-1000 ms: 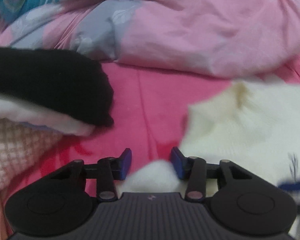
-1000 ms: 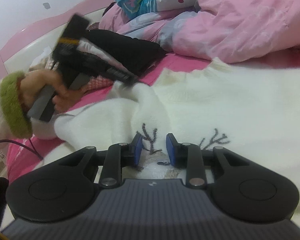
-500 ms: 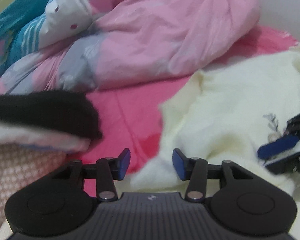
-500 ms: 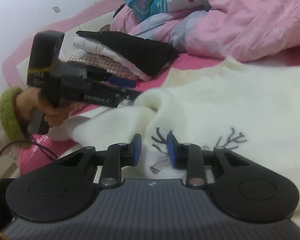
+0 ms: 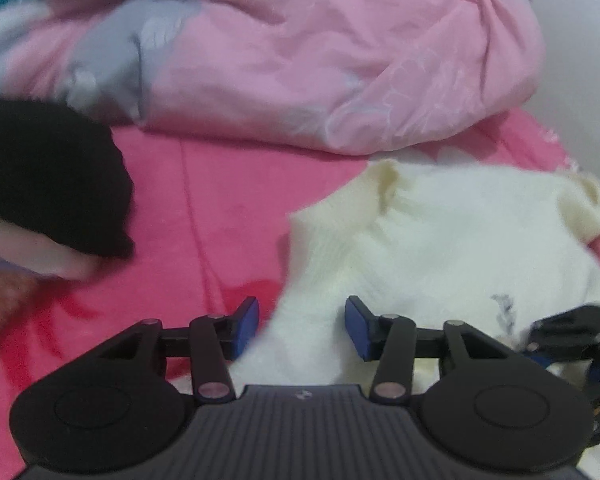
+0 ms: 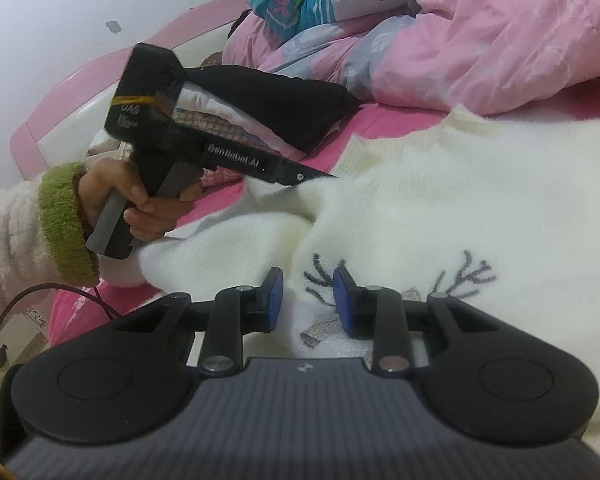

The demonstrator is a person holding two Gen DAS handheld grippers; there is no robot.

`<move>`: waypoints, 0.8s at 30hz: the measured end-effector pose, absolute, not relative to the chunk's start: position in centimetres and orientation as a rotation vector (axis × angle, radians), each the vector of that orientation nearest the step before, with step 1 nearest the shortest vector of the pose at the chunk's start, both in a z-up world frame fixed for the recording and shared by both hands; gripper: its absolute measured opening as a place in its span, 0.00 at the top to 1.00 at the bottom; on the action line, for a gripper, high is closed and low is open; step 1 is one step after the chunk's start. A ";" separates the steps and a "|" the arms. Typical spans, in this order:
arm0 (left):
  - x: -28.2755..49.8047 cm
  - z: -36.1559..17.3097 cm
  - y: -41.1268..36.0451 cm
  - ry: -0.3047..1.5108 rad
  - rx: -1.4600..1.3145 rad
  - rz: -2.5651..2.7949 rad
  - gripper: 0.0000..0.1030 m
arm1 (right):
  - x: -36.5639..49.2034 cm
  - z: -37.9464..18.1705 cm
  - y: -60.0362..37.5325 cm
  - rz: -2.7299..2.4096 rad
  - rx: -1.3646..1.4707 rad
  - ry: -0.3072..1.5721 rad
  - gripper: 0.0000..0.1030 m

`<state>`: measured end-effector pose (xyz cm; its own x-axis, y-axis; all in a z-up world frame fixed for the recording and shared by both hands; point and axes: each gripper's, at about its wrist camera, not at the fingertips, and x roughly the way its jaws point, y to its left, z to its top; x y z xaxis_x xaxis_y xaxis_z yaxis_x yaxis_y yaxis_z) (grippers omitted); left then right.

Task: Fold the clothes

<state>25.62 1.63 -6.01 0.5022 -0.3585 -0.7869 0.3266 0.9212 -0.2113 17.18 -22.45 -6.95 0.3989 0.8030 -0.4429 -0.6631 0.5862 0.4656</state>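
Closing left tongs (image 5: 302, 326) around sweater (image 5: 440, 240) edge, right tongs (image 6: 307, 300) gripping sweater fold

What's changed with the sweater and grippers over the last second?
The left gripper swung toward the white sweater's folded sleeve, fabric between its closing jaws. The right gripper stayed put astride the antler embroidery. The folded stack is unmoved.

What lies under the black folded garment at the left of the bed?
The black garment tops a stack: a white layer sits directly beneath it, then a pink checked fabric. The left gripper and its body cover the stack's near side, so anything lower is hidden.
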 end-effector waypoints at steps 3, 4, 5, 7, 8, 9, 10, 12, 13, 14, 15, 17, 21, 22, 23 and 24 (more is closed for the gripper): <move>26.0 -6.5 1.8 0.983 -0.081 -0.418 0.54 | 17.3 -7.0 -22.4 0.936 0.229 0.688 0.73; 26.1 -6.6 1.7 0.987 -0.088 -0.418 0.55 | 17.3 -6.9 -22.4 0.936 0.230 0.688 0.73; 25.9 -6.6 1.5 0.974 -0.076 -0.412 0.57 | 17.3 -6.9 -22.4 0.936 0.232 0.687 0.73; 25.5 -6.7 1.1 0.949 -0.053 -0.401 0.63 | 17.3 -6.9 -22.4 0.936 0.235 0.687 0.73; 25.2 -6.7 0.9 0.931 -0.035 -0.391 0.68 | 17.3 -6.9 -22.4 0.936 0.237 0.687 0.73; 24.8 -6.7 0.7 0.911 -0.015 -0.383 0.70 | 17.3 -6.9 -22.5 0.935 0.239 0.686 0.73; 24.4 -6.9 0.6 0.891 -0.003 -0.379 0.71 | 17.3 -6.8 -22.5 0.933 0.243 0.686 0.73; 23.8 -7.1 0.5 0.857 0.008 -0.372 0.73 | 17.3 -6.5 -22.7 0.922 0.250 0.683 0.72; 23.6 -7.2 0.7 0.845 0.000 -0.369 0.74 | 17.2 -6.2 -22.9 0.907 0.255 0.671 0.71; 23.6 -7.2 0.8 0.841 -0.011 -0.370 0.74 | 17.2 -5.5 -23.3 0.894 0.259 0.657 0.69; 23.6 -7.3 1.0 0.838 -0.021 -0.372 0.74 | 17.3 -4.7 -23.6 0.879 0.262 0.642 0.66; 23.7 -7.3 1.2 0.835 -0.026 -0.386 0.75 | 17.9 -2.8 -24.2 0.818 0.222 0.609 0.59; 23.8 -7.4 1.7 0.827 -0.034 -0.412 0.75 | 21.3 0.1 -23.4 0.664 -0.061 0.559 0.43; 23.8 -7.5 1.8 0.826 -0.041 -0.416 0.75 | 22.7 0.0 -22.9 0.634 -0.140 0.575 0.42; 23.8 -7.5 1.9 0.826 -0.048 -0.420 0.75 | 24.3 -0.2 -22.5 0.615 -0.184 0.606 0.42; 23.8 -7.6 2.1 0.827 -0.058 -0.421 0.75 | 25.8 -0.5 -22.2 0.613 -0.203 0.641 0.42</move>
